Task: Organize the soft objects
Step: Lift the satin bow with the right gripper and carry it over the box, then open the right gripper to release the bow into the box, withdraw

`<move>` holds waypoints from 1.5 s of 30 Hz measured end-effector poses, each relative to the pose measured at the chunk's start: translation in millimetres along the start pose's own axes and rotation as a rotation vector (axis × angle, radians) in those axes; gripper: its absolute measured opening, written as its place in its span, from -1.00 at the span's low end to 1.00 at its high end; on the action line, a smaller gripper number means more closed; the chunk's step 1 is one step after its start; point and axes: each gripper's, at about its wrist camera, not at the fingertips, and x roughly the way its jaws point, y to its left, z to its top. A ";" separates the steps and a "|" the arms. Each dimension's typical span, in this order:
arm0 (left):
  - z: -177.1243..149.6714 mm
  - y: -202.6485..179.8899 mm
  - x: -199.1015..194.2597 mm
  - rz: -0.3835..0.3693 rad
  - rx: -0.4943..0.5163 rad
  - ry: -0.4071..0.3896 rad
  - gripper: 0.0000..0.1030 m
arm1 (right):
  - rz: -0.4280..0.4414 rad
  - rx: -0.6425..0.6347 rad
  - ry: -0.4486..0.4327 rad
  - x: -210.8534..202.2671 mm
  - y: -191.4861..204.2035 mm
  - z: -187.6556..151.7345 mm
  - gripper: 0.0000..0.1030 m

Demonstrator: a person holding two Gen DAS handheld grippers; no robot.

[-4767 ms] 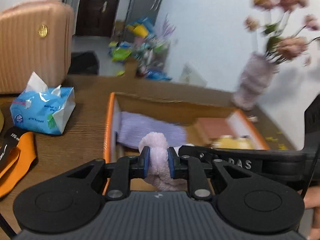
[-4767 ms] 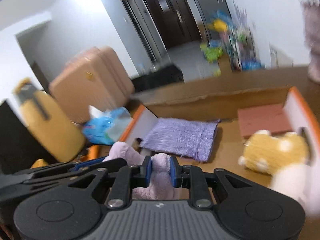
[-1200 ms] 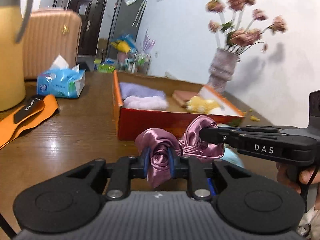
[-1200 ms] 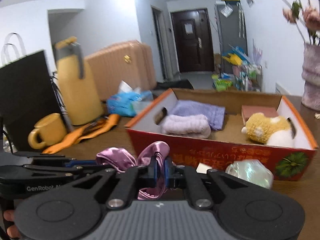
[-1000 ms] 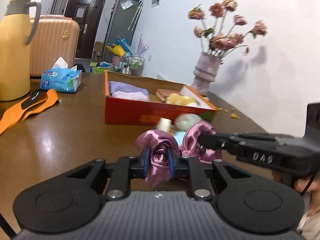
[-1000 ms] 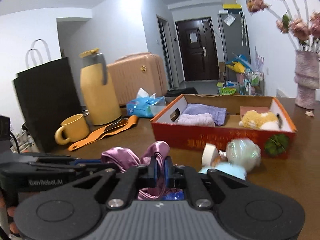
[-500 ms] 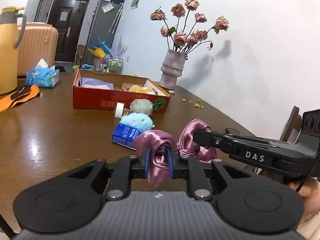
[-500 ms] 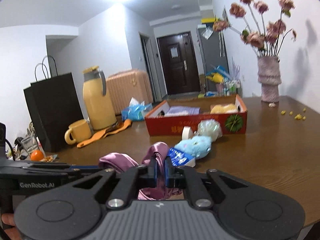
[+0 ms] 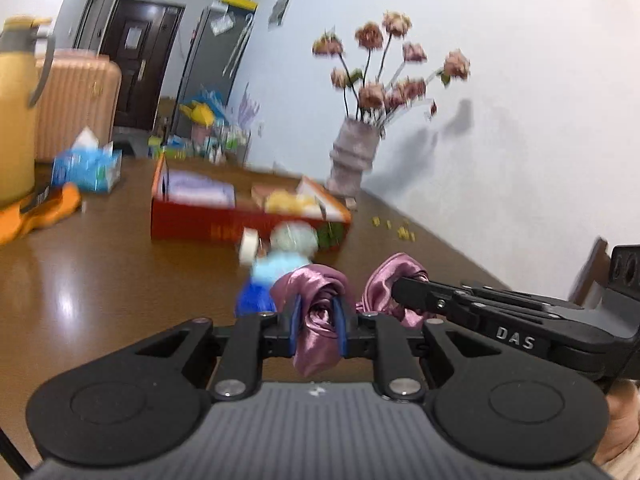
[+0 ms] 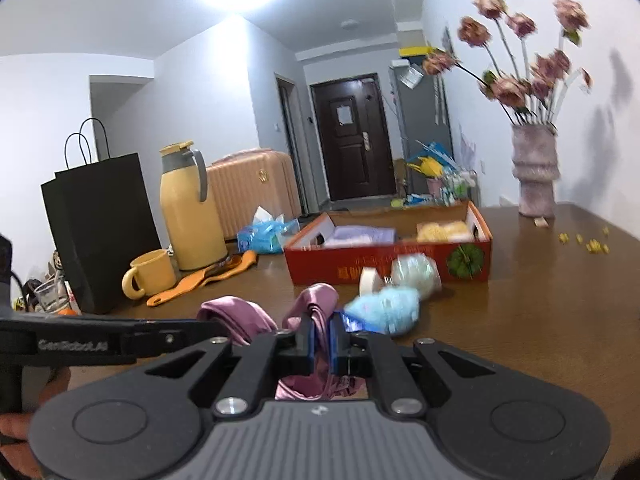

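Both grippers hold one pink satin cloth [image 9: 316, 320] above the near part of the wooden table. My left gripper [image 9: 316, 322] is shut on its left end. My right gripper [image 10: 320, 338] is shut on its other end [image 10: 316, 304]; it also shows in the left wrist view [image 9: 400, 286]. The red box [image 10: 392, 268] stands further back and holds a purple towel [image 10: 364, 235] and a yellow plush [image 10: 442, 231]. A blue fluffy toy [image 10: 384, 310] and a pale green ball [image 10: 414, 274] lie between the cloth and the box.
A tape roll [image 10: 368, 280] stands by the box. A yellow thermos [image 10: 192, 212], yellow mug [image 10: 150, 278], black paper bag [image 10: 100, 232], orange strap [image 10: 204, 278] and tissue pack [image 10: 268, 236] sit at the left. A vase of flowers [image 10: 534, 168] stands at the back right.
Both grippers, still holding the cloth, have moved forward towards the box; it looks larger than half a second ago. Earlier they had carried the cloth back away from it.
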 end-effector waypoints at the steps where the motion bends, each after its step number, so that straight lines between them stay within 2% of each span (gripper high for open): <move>1: 12.3 4.3 6.4 0.000 0.012 -0.018 -0.65 | 0.010 -0.007 -0.008 6.5 -1.4 10.4 -0.87; 3: 42.6 16.3 25.5 0.006 0.028 -0.046 -0.65 | 0.031 -0.025 -0.029 25.6 -6.0 37.4 -0.87; 6: 88.0 39.3 65.8 0.029 0.037 -0.045 -0.65 | 0.043 -0.031 -0.040 67.6 -16.8 81.4 -0.87; 8: 112.7 56.5 99.0 0.097 0.050 -0.021 -0.67 | 0.038 -0.017 -0.039 102.5 -24.8 108.3 -0.87; 12: 143.4 89.9 158.2 0.130 0.046 0.046 -0.72 | 0.013 -0.009 0.025 184.6 -32.3 140.1 -0.87; 15: 148.1 113.0 197.3 0.176 0.042 0.100 -0.72 | -0.026 -0.027 0.093 247.7 -36.4 146.4 -0.87; 19: 132.5 137.9 234.3 0.219 0.045 0.196 -0.71 | -0.021 0.056 0.227 314.4 -53.0 134.5 -0.86; 20: 127.8 140.4 239.5 0.235 0.064 0.203 -0.67 | -0.016 0.073 0.262 327.0 -55.1 128.0 -0.86; 21: 123.5 142.8 243.1 0.243 0.080 0.204 -0.53 | -0.010 0.087 0.293 336.6 -56.6 121.9 -0.85; 24: 116.4 145.5 245.5 0.256 0.105 0.204 -0.43 | 0.006 0.116 0.348 352.7 -60.2 103.1 -0.75; 27: 117.1 142.8 242.9 0.271 0.120 0.199 -0.32 | 0.028 0.132 0.388 359.3 -63.3 94.3 -0.66; 28: 118.3 141.5 241.2 0.276 0.121 0.200 -0.32 | 0.031 0.137 0.400 360.2 -64.4 93.6 -0.57; 29: 120.1 139.7 237.5 0.282 0.122 0.197 -0.26 | 0.031 0.145 0.402 358.1 -66.7 94.5 -0.37; 30: 122.9 137.6 232.6 0.288 0.123 0.192 -0.15 | 0.030 0.148 0.402 354.0 -67.7 97.0 -0.28; 34: 138.2 121.8 200.6 0.308 0.141 0.150 -0.03 | -0.015 0.109 0.329 317.0 -71.6 120.5 -0.03; 36: 145.5 110.9 179.8 0.321 0.159 0.120 0.35 | -0.033 0.086 0.289 290.6 -72.8 135.6 0.04; 37: 148.2 104.6 168.0 0.332 0.170 0.099 0.42 | -0.040 0.075 0.271 276.3 -73.9 142.5 0.07; 40: 149.7 85.4 128.6 0.345 0.203 0.037 0.52 | -0.071 0.031 0.204 226.1 -77.5 162.5 0.16; 41: 147.8 80.1 114.2 0.346 0.202 0.016 0.57 | -0.083 0.010 0.176 206.1 -79.0 167.7 0.24; 43: 142.4 69.3 85.4 0.349 0.195 -0.023 0.61 | -0.104 -0.029 0.122 166.8 -80.6 171.3 0.40; 45: 139.4 60.2 64.2 0.339 0.199 -0.051 0.69 | -0.123 -0.063 0.071 130.1 -80.8 169.9 0.42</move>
